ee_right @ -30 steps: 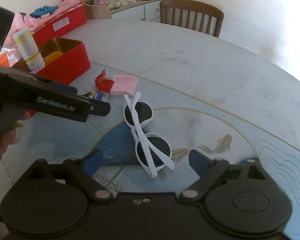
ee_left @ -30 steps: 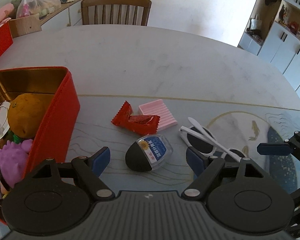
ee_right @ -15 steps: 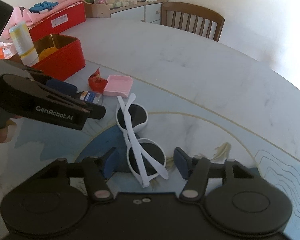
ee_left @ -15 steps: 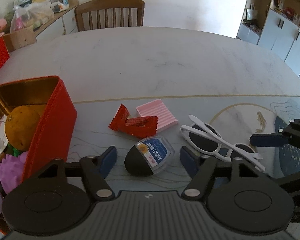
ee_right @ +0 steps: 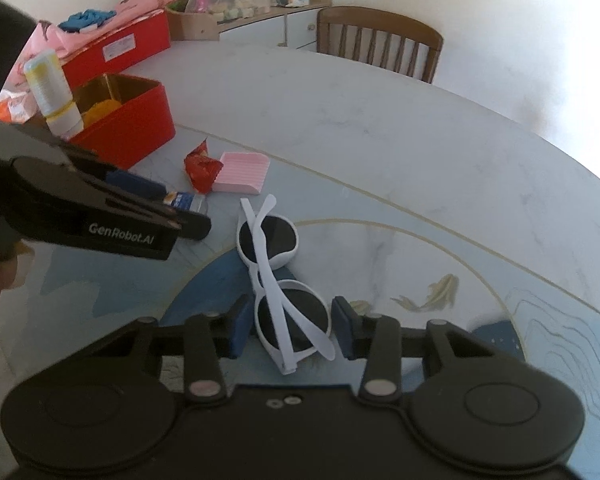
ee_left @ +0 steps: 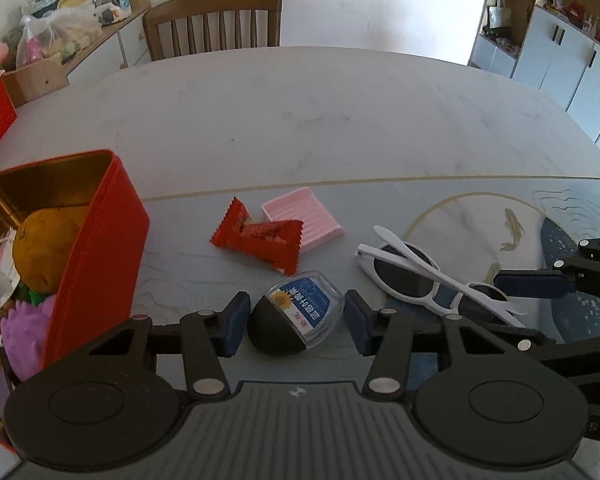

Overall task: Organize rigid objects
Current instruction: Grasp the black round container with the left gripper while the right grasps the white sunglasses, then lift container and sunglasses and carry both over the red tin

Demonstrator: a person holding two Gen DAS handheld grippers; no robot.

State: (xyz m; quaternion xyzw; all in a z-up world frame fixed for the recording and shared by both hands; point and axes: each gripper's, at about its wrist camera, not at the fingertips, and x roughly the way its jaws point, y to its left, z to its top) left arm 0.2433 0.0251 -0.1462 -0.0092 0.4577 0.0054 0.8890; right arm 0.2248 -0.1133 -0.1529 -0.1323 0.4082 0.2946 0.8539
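Both grippers have advanced and narrowed since a second ago. From the left wrist view, my left gripper (ee_left: pixel 296 322) now brackets the small clear-lidded case (ee_left: pixel 298 318), a black-based container with a blue label. Its jaws stand partly open, one blue pad just beside each side of the case; I cannot tell whether either pad touches. Nothing is lifted.

From the right wrist view, my right gripper (ee_right: pixel 290 324) straddles the near lens of the white sunglasses (ee_right: pixel 278 276). Jaws partly open, pads close on either side, contact not confirmed. The sunglasses lie folded on the table (ee_right: pixel 380 128), temples crossed, running toward 12 o'clock.

Reference positions, left wrist view: red candy wrapper (ee_left: pixel 260 240) at 12 o'clock from the case, touching the pink ribbed pad (ee_left: pixel 304 220) at 1 o'clock. Red tin box (ee_left: pixel 100 252) sits at 9 o'clock, open, with an orange fruit (ee_left: pixel 46 252) inside. Sunglasses lie at 3 o'clock.
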